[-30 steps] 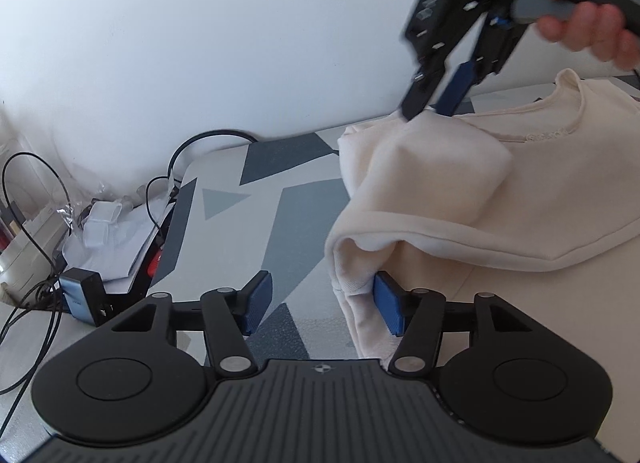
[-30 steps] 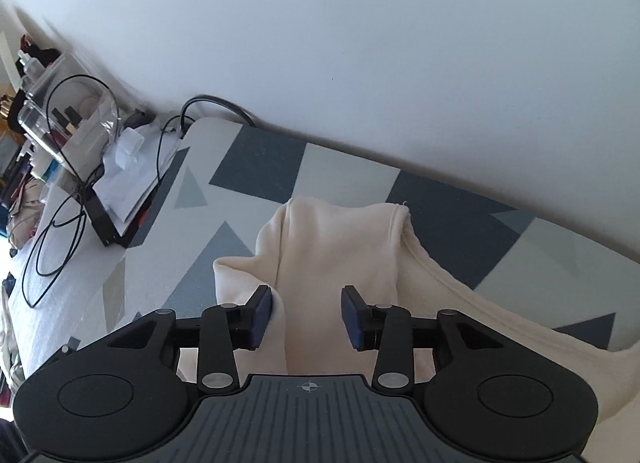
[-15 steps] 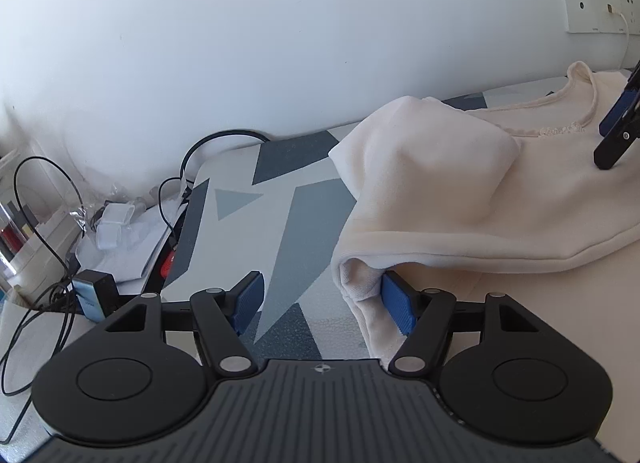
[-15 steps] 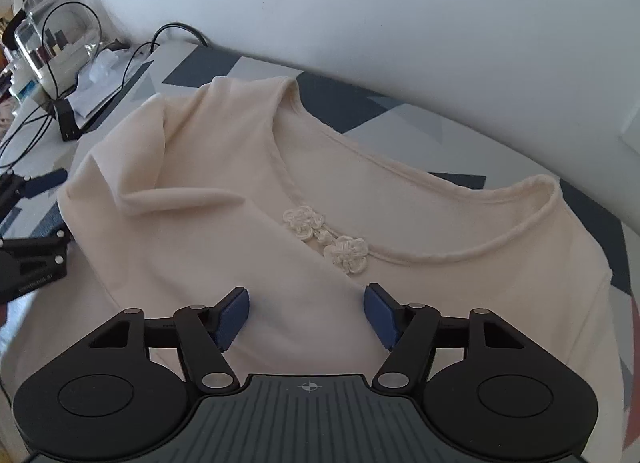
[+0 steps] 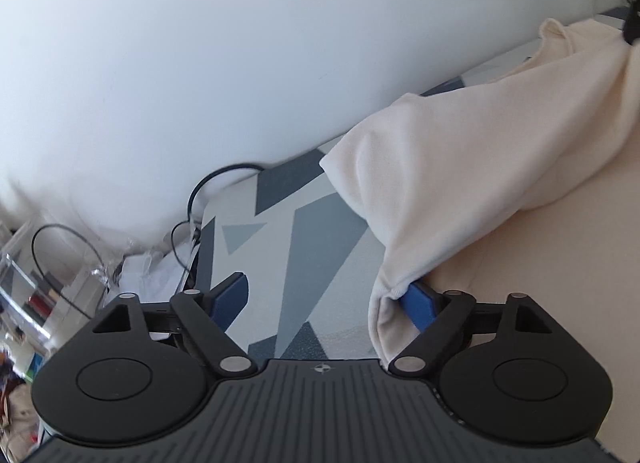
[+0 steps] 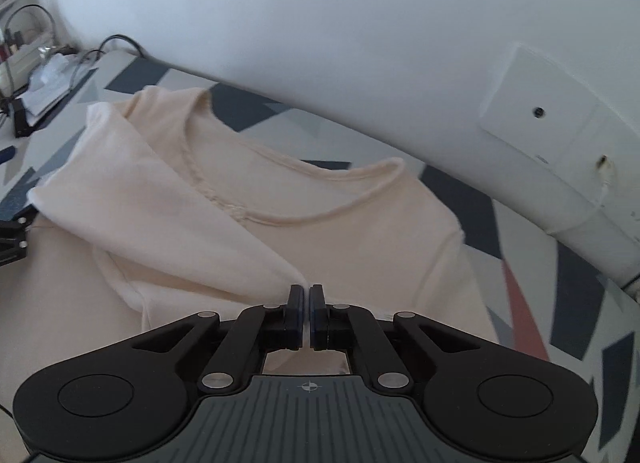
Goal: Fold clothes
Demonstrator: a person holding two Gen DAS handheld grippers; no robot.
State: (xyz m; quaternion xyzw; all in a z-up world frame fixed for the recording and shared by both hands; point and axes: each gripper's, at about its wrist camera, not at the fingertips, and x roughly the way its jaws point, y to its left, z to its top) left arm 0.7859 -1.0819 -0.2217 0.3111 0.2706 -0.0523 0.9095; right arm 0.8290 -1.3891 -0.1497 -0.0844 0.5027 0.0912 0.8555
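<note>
Our right gripper (image 6: pixel 305 295) has its jaws pressed together on a pinch of the cream top (image 6: pixel 340 247), the cloth rising to a peak right at the pad tips, while our left gripper (image 5: pixel 326 295) has its jaws opening, standing wide apart, with only the patterned surface (image 5: pixel 288 231) between them. The top is a pale cream knit with a round, rolled neckline (image 6: pixel 320 215) and a line of small stitched trim running down from it; it lies spread on the grey, white and dark blue geometric cover, neckline toward the white wall (image 6: pixel 320 23). One sleeve or side is folded over the body and forms a thick, soft ridge (image 6: pixel 160 223) that stretches away to the left from the right gripper's closed tips. In the left wrist view the same fold (image 5: pixel 460 183) climbs from the left gripper's right-hand pad (image 5: pixel 420 303) up toward the far right, where the cloth is lifted. The folded edge drapes over that right pad and touches it; the left-hand pad (image 5: pixel 230 299) stands clear of the cloth, over the bare cover. Beyond the cover's far left corner, black cables (image 5: pixel 224 179) and clutter sit beside the wall.
</note>
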